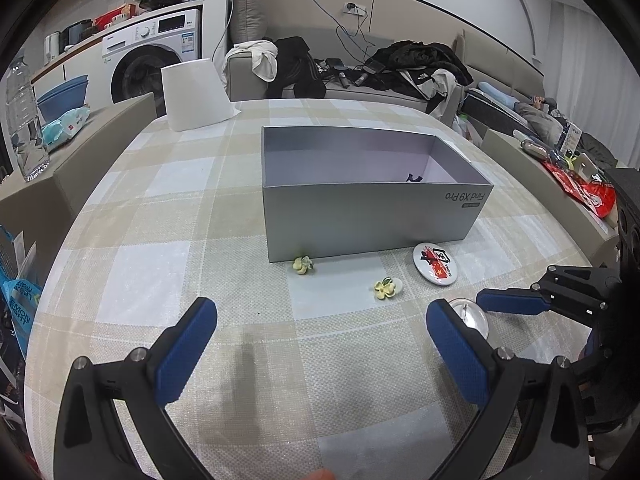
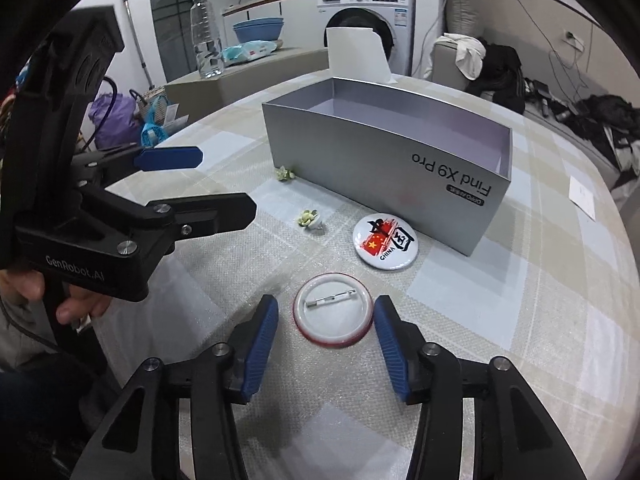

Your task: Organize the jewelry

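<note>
Two spread blue pads of the right hand-held gripper (image 2: 326,340) flank the face-down pin badge (image 2: 333,310) lying flat on the surface (image 2: 520,300), near the grey box (image 2: 384,160), while the left hand-held gripper (image 1: 322,334), also open and empty, hovers farther off.

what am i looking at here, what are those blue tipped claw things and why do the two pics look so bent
Those claws are hand-held grippers; a person holds one in each hand. Each carries a fisheye camera looking along its fingers, which bends the view. One picture looks from the left gripper, open over bare tablecloth. The other looks from the right gripper, open around a face-down pin badge, not yet gripping it. On the table: a grey open box, a China flag badge and two small yellow flower pieces.
</note>
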The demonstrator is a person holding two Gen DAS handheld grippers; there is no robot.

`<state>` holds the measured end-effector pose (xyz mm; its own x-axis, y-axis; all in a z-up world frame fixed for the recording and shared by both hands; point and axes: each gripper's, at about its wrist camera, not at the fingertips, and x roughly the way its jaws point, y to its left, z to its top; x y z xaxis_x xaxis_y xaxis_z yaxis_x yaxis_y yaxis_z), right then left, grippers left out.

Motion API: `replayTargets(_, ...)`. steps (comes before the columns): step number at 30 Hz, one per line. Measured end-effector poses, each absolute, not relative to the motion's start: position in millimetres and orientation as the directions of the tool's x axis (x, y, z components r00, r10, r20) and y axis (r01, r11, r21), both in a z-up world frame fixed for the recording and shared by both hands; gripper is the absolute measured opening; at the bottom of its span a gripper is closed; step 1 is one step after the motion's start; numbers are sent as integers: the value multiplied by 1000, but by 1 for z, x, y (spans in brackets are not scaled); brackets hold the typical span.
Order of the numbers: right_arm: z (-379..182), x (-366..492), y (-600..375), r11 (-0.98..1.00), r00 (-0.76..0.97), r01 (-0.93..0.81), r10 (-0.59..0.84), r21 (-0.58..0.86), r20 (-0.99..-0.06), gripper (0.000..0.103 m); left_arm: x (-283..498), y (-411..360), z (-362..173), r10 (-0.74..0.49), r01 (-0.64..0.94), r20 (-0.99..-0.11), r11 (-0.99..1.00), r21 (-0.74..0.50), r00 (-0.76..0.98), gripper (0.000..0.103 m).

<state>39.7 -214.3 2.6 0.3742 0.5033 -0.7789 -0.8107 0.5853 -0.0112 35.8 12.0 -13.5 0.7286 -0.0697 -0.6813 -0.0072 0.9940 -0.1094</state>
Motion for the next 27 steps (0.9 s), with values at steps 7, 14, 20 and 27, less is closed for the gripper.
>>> replayTargets(7,2,41,-216,589,391,-807,495,-31,-776,40,37,11,-14,-70,-7,-685,994,-108,725,102)
replayTargets(14,9,45,-228,607,380,-794,528,25,-760,6,39,5,-16,-69,8,-697,996,-90,714,102)
replayTargets(20,8,49,-238,625,378,-779,527,46,-761,9,39,2,-16,-53,9,-699,998,-66,713,102)
replayTargets(27,13,44,-240,587,318,-800,587,121,-745,28,40,9,-17,-61,-16,-707,995,-102,705,102)
